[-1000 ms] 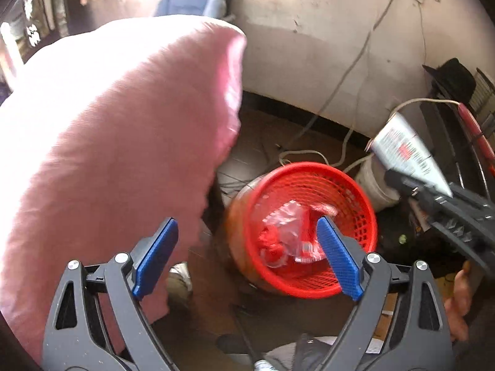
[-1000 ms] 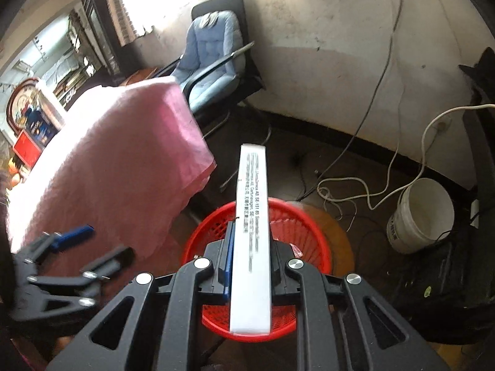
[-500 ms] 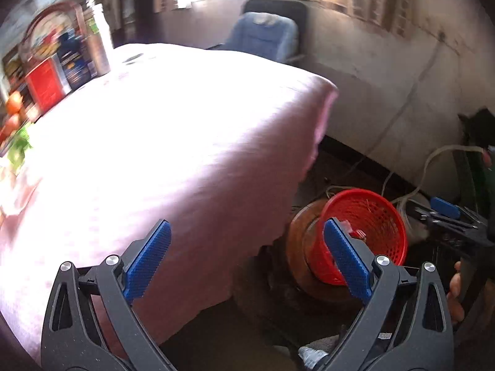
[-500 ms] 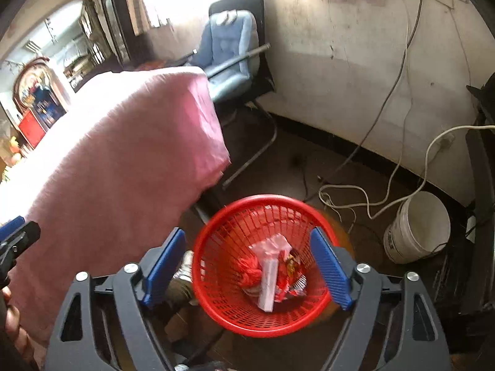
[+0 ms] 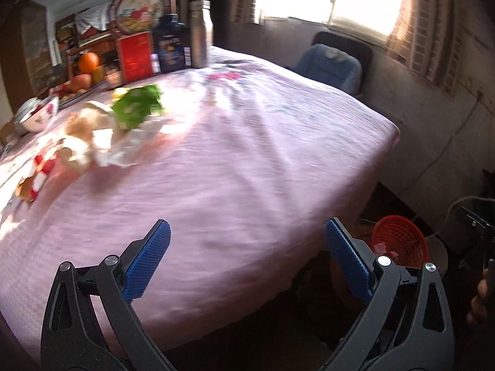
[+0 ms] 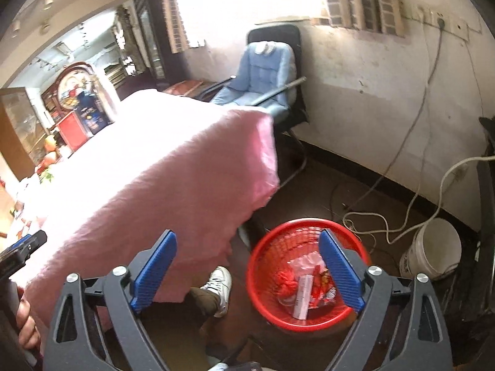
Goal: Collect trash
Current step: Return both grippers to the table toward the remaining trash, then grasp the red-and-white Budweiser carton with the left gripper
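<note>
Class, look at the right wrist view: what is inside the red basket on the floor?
Inside the red basket lie a white box, a clear plastic wrapper, a red crumpled piece and a red snack packet. The right gripper's fingers cover part of the contents.

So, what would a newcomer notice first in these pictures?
Probably the pink tablecloth covering the large table, with crumpled wrappers lying near its far left side. Next, the red basket on the floor beside the table, already holding trash, below the open right claw.
</note>
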A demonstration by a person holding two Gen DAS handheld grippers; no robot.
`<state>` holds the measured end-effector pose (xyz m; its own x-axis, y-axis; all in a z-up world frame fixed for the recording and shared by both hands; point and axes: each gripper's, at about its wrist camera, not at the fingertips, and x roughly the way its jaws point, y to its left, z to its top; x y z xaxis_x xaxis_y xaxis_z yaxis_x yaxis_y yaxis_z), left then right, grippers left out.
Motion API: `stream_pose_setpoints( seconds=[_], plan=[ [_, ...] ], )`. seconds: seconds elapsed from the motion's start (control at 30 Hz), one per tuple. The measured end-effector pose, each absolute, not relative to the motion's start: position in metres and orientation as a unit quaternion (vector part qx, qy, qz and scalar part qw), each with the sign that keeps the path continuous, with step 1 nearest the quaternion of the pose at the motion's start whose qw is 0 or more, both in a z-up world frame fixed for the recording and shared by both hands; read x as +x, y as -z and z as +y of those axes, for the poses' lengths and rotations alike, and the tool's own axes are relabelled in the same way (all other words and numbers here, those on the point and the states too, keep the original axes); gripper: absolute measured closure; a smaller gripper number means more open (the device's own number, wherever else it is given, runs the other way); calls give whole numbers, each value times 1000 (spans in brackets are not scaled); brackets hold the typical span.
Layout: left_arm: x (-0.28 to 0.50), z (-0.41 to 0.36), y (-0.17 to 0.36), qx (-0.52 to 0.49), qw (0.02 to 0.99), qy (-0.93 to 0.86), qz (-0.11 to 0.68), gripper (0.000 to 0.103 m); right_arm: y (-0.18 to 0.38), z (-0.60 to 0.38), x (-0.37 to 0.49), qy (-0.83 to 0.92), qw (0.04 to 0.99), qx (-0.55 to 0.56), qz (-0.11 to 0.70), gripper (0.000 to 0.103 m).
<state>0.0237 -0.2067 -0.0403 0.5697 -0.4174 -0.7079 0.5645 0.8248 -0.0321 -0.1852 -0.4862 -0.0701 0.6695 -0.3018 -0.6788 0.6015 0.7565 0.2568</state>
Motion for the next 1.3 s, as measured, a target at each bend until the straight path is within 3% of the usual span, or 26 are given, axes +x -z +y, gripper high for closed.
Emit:
stream_pose_setpoints(
  seconds=[0.37,0.6,1.07,1.3],
  plan=[
    [89,-50,13,7,922,122,366,7,47,-411,-129,179,907,175,338,6],
    [142,25,11,17,923,33,384,7,45,-365,-85,127,911,145,364,6],
    [258,-3,32,64,899,45,431,7,19,-308,-31,81,920,117,365,6],
    [279,19,62,13,868,41,495,7,9,-278,24,27,922,121,366,6]
  ],
)
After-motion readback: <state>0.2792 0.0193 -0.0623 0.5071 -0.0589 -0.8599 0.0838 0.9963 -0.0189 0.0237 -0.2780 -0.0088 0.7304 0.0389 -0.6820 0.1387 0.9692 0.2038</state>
